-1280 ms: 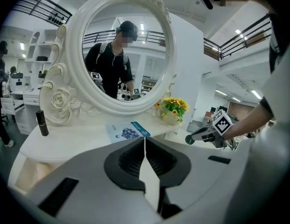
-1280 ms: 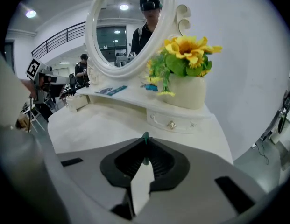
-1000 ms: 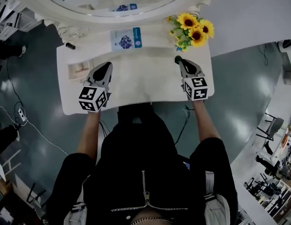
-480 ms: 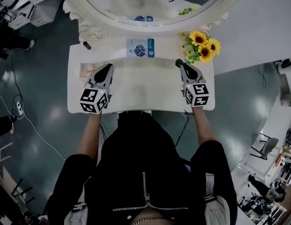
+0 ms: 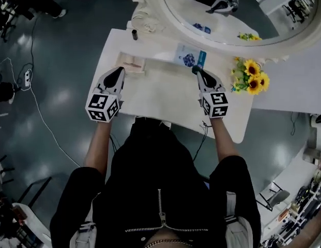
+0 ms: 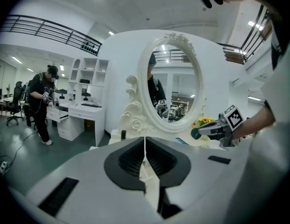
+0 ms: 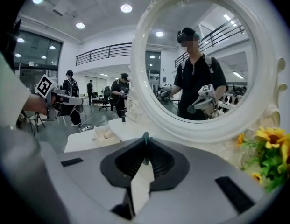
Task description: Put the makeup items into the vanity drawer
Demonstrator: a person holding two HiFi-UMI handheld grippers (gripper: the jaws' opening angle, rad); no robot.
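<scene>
A small green makeup item (image 6: pixel 195 134) is pinched by the right gripper (image 5: pixel 197 72) above the white table (image 5: pixel 165 94). The left gripper's (image 5: pixel 120 71) 2 jaws are pressed together, empty, near the open drawer (image 5: pixel 132 65).

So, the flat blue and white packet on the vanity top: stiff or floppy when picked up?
Probably floppy and light: the packet looks thin as a sheet. It lies flat on the table, so jaws may struggle to catch an edge, and a push would likely slide it.
</scene>
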